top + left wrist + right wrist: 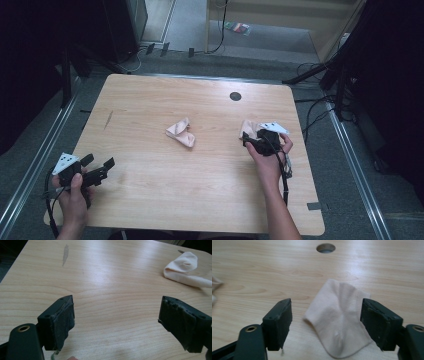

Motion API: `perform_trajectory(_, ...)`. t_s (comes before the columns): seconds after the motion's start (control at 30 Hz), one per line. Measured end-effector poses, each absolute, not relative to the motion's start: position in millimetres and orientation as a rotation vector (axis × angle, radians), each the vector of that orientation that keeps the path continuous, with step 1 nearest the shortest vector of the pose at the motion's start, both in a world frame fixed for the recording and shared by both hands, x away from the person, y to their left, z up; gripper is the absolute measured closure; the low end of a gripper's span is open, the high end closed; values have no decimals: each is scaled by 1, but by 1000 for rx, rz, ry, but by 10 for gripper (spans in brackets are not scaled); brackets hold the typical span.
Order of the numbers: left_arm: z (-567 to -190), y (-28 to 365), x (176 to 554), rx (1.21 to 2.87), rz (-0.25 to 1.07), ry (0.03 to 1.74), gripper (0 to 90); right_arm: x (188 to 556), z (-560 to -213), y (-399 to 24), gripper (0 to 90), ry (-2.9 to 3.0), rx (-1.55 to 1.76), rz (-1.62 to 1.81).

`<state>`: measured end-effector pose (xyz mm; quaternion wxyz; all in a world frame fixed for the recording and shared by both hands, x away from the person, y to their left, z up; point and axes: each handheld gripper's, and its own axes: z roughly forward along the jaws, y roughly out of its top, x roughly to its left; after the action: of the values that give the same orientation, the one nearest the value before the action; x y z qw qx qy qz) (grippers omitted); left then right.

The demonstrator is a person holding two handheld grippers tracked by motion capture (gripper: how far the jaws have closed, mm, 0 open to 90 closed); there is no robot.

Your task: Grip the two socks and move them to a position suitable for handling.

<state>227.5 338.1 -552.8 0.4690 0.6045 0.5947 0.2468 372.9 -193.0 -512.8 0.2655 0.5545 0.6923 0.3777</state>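
Right tool (325, 325): released, straddling pale pink folded cloth (339, 322) on light wooden surface (262, 272), forearm extended. Left tool (116, 322): released, resting low.

— Any lettering, label or number to read here?
— None. The wooden surface (150, 100) is bare of print, and the pale cloths (339, 317) carry no legible tag or brand.

Right claw (248, 137) at pale sock (247, 127); second sock (181, 133) mid-table (150, 195).

high: overhead, forward-down | gripper views: low, close | shared: table (200, 180)
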Motion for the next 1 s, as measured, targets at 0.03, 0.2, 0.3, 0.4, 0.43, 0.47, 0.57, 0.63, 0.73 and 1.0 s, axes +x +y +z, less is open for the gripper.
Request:
perform_trajectory(0.03,-553,338,227,1482,604,1457,139,378,-516,-191,218,1852,1528,994)
perform_trajectory(0.2,-553,338,228,1482,601,1458,139,400,-535,-188,214,1861,1610,954)
perform_trajectory(0.3,-553,339,228,1483,599,1458,139,406,-539,-187,214,1871,1634,927)
perform_trajectory(0.4,-553,338,228,1491,599,1458,139,409,-542,-188,259,1853,1647,918)
perform_trajectory(0.43,-553,338,228,1491,599,1459,139,409,-542,-188,275,1851,1640,909)
perform_trajectory(0.47,-553,338,228,1491,599,1459,139,409,-543,-187,298,1852,1631,897)
perform_trajectory(0.57,-553,338,228,1488,596,1463,139,407,-545,-185,365,1854,1593,839)
perform_trajectory(0.63,-553,338,229,1490,597,1463,140,405,-546,-186,451,1828,1601,849)
perform_trajectory(0.73,-553,338,229,1489,597,1464,140,404,-546,-189,640,1798,1597,837)
perform_trajectory(1.0,-553,339,228,1486,592,1463,139,405,-541,-202,799,1802,1634,878)
